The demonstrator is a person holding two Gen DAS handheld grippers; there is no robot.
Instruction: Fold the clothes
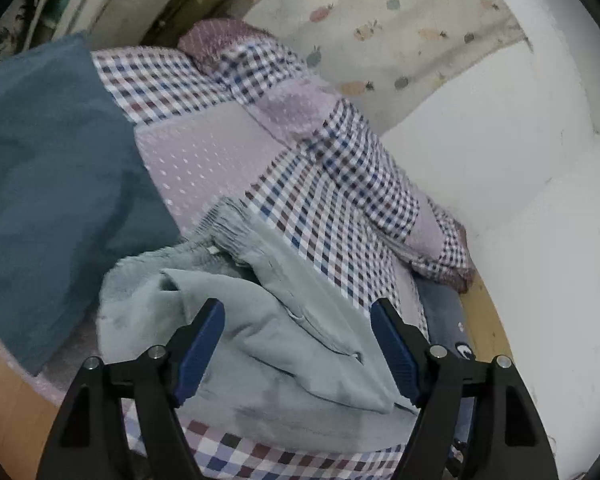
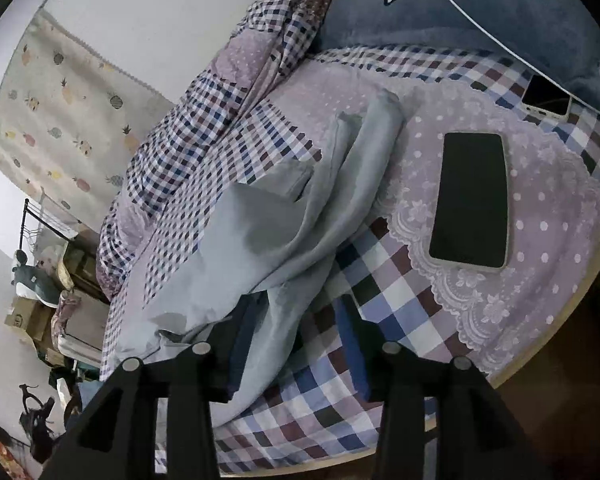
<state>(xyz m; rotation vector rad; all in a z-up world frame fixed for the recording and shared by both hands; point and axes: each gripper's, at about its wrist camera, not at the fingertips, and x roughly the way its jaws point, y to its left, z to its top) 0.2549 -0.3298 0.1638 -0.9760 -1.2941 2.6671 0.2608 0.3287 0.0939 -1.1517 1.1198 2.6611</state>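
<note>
The pale grey shorts [image 1: 268,320] are spread, loosely doubled over, on the checked bedsheet [image 1: 340,216], apparently laid down so the fold can settle. The left gripper [image 1: 298,354] is held above them with jaws released and nothing grasped. The right gripper [image 2: 296,356] is parted around a hem, the cloth lying slack between the pads. Its fingertips are partly hidden by fabric. A phone [image 2: 470,200] lies just beside the shorts.

A home bedroom: checked bedspread [image 2: 384,280], blue pillow [image 1: 52,184], phone [image 2: 472,200], stacked boxes [image 2: 28,316].
</note>
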